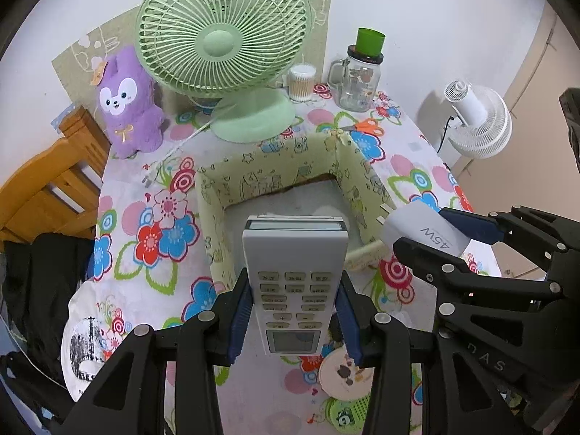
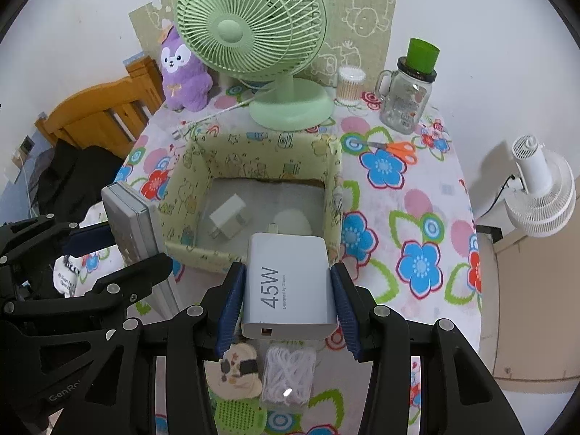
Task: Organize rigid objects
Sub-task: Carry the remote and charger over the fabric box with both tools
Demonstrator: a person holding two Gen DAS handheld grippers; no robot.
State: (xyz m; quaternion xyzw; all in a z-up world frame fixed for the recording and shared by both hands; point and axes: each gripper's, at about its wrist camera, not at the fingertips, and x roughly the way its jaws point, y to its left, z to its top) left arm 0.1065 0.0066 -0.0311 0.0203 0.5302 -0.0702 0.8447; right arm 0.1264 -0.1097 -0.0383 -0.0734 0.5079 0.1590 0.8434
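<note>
Over the near edge of the patterned storage box point(image 2: 250, 152), left gripper point(image 1: 294, 311) clamps a white remote point(image 1: 293, 275) by its button section, and right gripper point(image 2: 286, 304) pinches a white 45W charger point(image 2: 286, 286) across its flat sides, both airborne. Best move, I'd judge: carry each past the near wall, lower flat, aim for bare floor clear of the small white plug point(image 2: 229, 219) and pale rounded item point(image 2: 293, 221) inside, then release. Remote is long, slim, with a small display near the jaws; charger is a glossy block, USB port facing camera.
</note>
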